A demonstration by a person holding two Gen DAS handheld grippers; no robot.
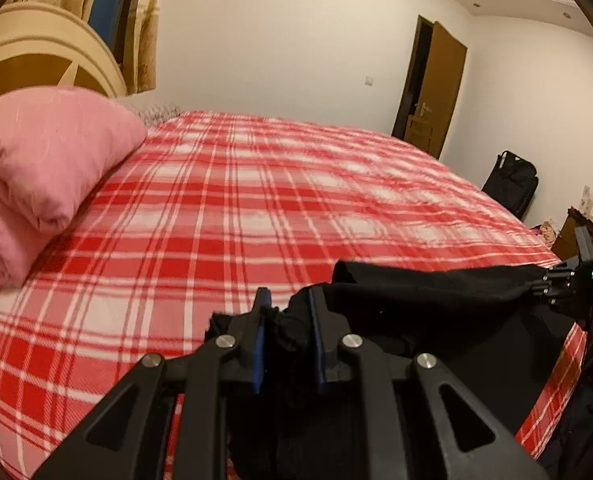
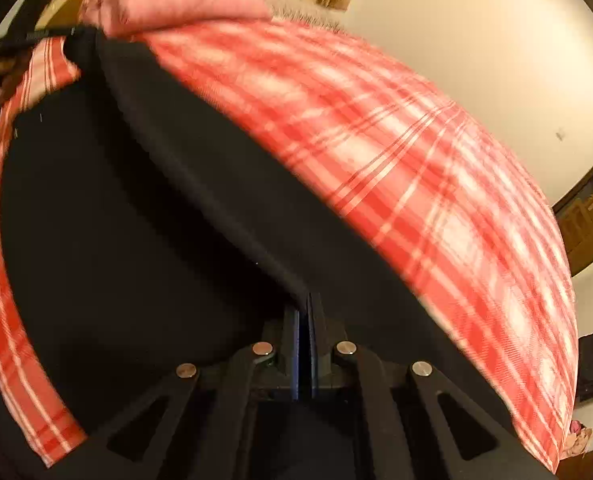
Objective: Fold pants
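Observation:
The black pants [image 1: 436, 292] hang stretched between both grippers over the near edge of a bed covered in a red plaid sheet [image 1: 256, 208]. My left gripper [image 1: 289, 320] is shut on a bunched corner of the fabric, which fills the gap between its blue pads. At the far right of the left wrist view, my right gripper [image 1: 552, 286] pinches the other end of the same edge. In the right wrist view the right gripper [image 2: 308, 306] is shut tight on the pants [image 2: 136, 200], and the left gripper [image 2: 28, 38] shows small at the top left.
A folded pink quilt [image 1: 44, 168] lies at the bed's left by the cream headboard [image 1: 48, 48]. Beyond the bed are a brown door [image 1: 436, 88], a black bag [image 1: 512, 184] and a wooden stand [image 1: 576, 232].

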